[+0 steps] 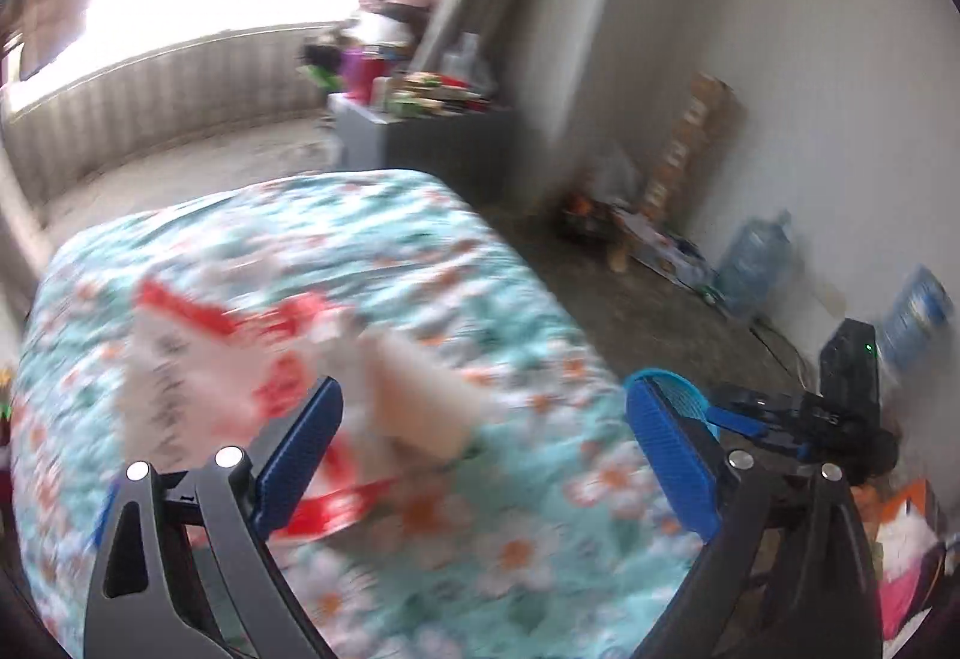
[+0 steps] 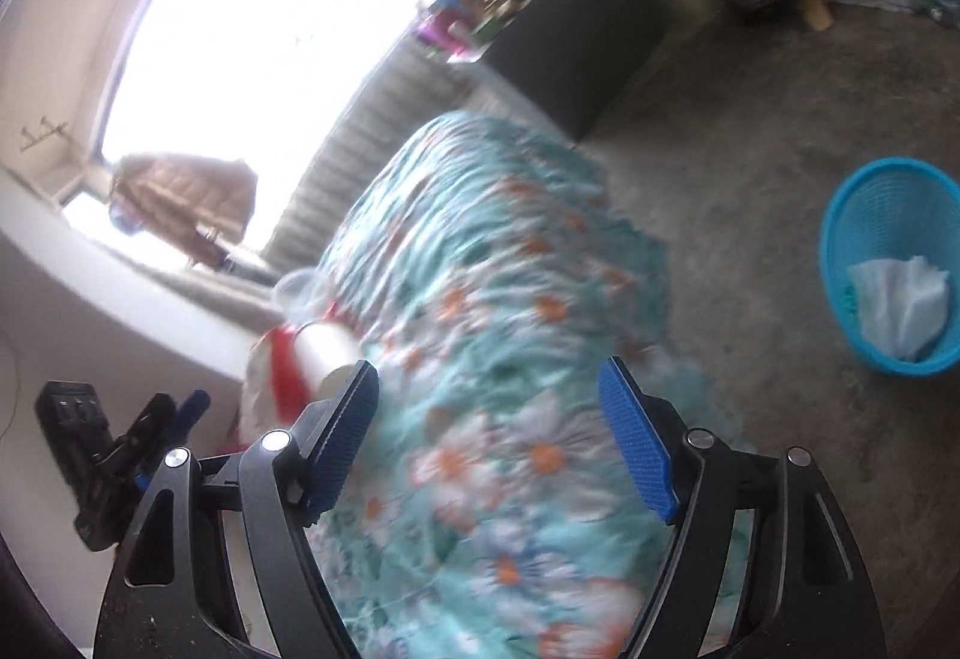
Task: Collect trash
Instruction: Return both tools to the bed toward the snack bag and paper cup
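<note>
Blue ribbed pads lined both tools. The left hand-held gripper [image 1: 483, 440] stood spread wide with nothing pinched, and the right hand-held gripper [image 2: 489, 434] was likewise parted and empty above the cloth.

Just beyond the left pads, the trash lay on the tabletop [image 1: 510, 539], which was draped in a teal cloth printed with white and orange flowers. A crumpled red-and-white wrapper [image 1: 198, 359] sat there, thin and crinkly by the look of it, and touching it on its right was a tan folded piece of card or paper [image 1: 420, 407]; blur hid which. In the right wrist view the same litter showed at the cloth's left edge, with what seemed a pale rolled or cup-like shape [image 2: 327, 353] among it.

Farther off, on the bare grey floor [image 2: 750, 149] well apart from the tabletop, stood a blue mesh plastic basket [image 2: 840, 215], round and open, already holding white crumpled tissue [image 2: 900, 308].

To do the pickup well, the open left jaws should probably straddle the wrapper's bunched ridge, not its flat edge, since thin film would likely slip or drag the loose cloth along.
</note>
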Demonstrator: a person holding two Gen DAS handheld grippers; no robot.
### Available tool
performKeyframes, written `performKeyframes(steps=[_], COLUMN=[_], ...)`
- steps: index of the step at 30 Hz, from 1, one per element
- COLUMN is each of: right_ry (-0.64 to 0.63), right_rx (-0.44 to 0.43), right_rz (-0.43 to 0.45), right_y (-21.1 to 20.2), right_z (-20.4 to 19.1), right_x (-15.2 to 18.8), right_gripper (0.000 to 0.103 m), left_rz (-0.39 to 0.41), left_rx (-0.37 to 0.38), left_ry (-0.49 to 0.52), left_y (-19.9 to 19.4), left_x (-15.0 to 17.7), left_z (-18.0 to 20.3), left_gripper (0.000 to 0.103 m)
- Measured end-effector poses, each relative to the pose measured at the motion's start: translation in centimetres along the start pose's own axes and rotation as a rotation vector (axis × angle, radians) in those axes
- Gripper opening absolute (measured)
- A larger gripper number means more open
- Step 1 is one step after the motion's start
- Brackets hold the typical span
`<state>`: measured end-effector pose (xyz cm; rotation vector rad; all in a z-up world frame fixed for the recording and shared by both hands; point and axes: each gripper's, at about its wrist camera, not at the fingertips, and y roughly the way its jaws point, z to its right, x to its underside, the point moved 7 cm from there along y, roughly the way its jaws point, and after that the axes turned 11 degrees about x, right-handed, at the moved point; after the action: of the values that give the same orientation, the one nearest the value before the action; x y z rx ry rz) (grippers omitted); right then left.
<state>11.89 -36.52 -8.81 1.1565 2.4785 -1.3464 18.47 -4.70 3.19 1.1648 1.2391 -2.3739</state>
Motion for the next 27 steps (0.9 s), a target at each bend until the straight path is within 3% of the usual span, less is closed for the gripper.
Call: performKeyframes(steps=[5,9,16,23,27], right_ry=[-0.088,-0.168,-0.339,-0.442,-0.496], right_rx=[-0.027,-0.034,0.016,0.043,0.060], right_rz=[-0.057,-0.107,-0.145,-0.197,-0.220], right_y=[1.6,3.4,7.0,10.6,12.1], right_z=[-4.8,-8.6,-14.0,-16.5,-17.7], right_x=[0.6,1.4,2.5,2.0,2.1], right_gripper=[0.072,0.072,0.072,0.072,0.072], left_rz=[0.088,0.116,0.089,0.065,0.089], left_rx=[-0.058,-0.060,-0.010,0.032,0.002], left_ry=[-0.041,-0.041,0.058,0.118,0.136], left_y=[-4.5,-6.0,-4.3,-2.5,-2.7], left_x=[0.6,1.7,3.8,5.9,6.2], left_z=[-4.0,-5.5,-4.6,-3.7,-4.3], left_gripper=[0.093,0.094,0.094,0.089,0.086])
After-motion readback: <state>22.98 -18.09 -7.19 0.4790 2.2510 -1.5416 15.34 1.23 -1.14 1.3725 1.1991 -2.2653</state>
